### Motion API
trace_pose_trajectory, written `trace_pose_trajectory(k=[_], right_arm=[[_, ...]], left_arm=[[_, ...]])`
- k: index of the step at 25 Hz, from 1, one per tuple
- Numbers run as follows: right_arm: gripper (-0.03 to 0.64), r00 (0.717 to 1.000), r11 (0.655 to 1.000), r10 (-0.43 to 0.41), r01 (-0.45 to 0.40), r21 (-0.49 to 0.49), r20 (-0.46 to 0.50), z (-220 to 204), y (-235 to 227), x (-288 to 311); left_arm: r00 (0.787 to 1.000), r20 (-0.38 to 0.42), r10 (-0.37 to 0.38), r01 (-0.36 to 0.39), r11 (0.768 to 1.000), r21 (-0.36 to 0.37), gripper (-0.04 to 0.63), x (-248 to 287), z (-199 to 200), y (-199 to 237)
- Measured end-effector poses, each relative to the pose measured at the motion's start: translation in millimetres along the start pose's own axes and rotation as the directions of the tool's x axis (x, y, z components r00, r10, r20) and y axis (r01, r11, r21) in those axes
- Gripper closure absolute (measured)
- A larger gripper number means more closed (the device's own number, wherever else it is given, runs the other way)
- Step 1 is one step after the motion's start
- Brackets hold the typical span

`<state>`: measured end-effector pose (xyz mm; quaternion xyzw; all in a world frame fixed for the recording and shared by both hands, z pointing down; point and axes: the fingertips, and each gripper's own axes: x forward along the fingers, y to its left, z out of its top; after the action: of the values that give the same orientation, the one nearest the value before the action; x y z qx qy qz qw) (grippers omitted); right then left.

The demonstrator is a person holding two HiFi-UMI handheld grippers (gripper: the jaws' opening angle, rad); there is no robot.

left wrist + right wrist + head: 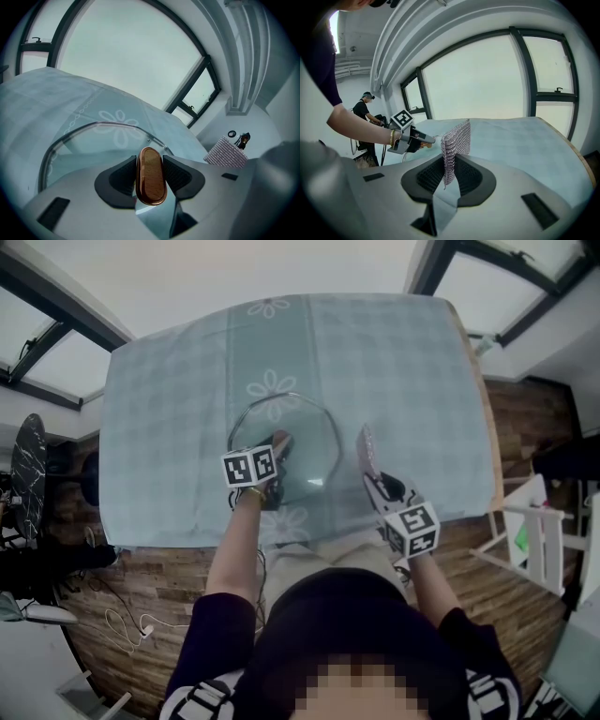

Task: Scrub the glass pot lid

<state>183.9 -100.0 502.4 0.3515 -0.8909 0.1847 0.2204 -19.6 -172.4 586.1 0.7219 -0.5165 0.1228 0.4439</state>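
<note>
A round glass pot lid (pixel 300 442) lies on the pale blue tablecloth (pixel 412 371) near the table's front edge. Its brown wooden knob (pixel 151 176) sits between the dark pads of my left gripper (pixel 151 176), which is shut on it. The lid's metal rim (pixel 93 125) curves ahead in the left gripper view. My right gripper (pixel 370 470) hovers to the right of the lid, shut on a silvery mesh scrubbing cloth (pixel 454 143) that stands upright from its jaws. That cloth (pixel 366 448) is apart from the lid. From the right gripper view, my left gripper (pixel 427 138) shows at the left.
The table (pixel 169 352) has a flower-patterned runner (pixel 272 381) down its middle. A white stand (pixel 530 531) is on the wood floor at the right, and cables (pixel 131 620) trail at the left. Another person (pixel 365 112) stands far off by the windows.
</note>
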Motion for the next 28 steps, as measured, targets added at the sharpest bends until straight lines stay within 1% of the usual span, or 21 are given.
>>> trace_pose_trajectory(k=[3, 6, 8, 10, 14, 16, 19, 21, 24, 28], right_arm=[[0.543, 1.000, 1.000, 0.001, -0.001, -0.007, -0.001, 3.2, 4.7, 6.4], [0.543, 1.000, 1.000, 0.006, -0.005, -0.009, 0.011, 7.9, 15.1, 15.0], [0.543, 1.000, 1.000, 0.005, -0.005, -0.009, 0.026, 14.0, 23.5, 18.7], [0.543, 0.999, 1.000, 0.002, -0.001, -0.009, 0.043, 18.7, 31.7, 18.6], [0.543, 0.997, 1.000, -0.010, 0.011, -0.014, 0.073, 23.0, 47.7, 15.0], [0.543, 0.996, 1.000, -0.019, 0.021, -0.022, 0.085, 21.0, 56.3, 12.2], [0.543, 0.995, 0.999, -0.025, 0.028, -0.026, 0.098, 19.3, 72.6, 9.4], [0.543, 0.995, 0.999, -0.032, 0.034, -0.017, 0.098, 17.8, 84.1, 6.7], [0.543, 0.993, 0.999, -0.043, 0.043, 0.006, 0.106, 15.3, 105.5, -0.4], [0.543, 0.994, 0.999, -0.045, 0.043, 0.020, 0.102, 5.2, 137.8, -11.5]], left_arm=[[1.000, -0.003, -0.009, 0.009, 1.000, -0.007, 0.423, 1.1, 1.2, -0.6], [1.000, -0.003, -0.001, 0.001, 1.000, 0.027, 0.420, 1.6, 2.2, -0.3], [1.000, 0.021, -0.001, 0.000, 0.999, 0.053, 0.420, 0.3, 4.1, -0.5], [0.999, 0.052, -0.009, 0.006, 0.999, 0.050, 0.419, -3.7, 4.3, -0.1], [0.996, 0.081, 0.020, -0.026, 0.997, 0.071, 0.374, -15.3, -6.5, 7.2], [0.996, 0.083, 0.017, -0.024, 0.996, 0.089, 0.364, -23.5, -16.9, 5.7], [0.996, 0.084, -0.021, 0.012, 0.995, 0.103, 0.364, -42.8, -32.3, -0.9], [0.994, 0.104, -0.032, 0.021, 0.994, 0.107, 0.364, -60.9, -38.2, -5.0], [0.987, 0.153, -0.048, 0.031, 0.993, 0.110, 0.364, -94.0, -44.4, -11.5], [0.972, 0.227, -0.057, 0.033, 0.994, 0.106, 0.365, -143.3, -50.2, -18.3]])
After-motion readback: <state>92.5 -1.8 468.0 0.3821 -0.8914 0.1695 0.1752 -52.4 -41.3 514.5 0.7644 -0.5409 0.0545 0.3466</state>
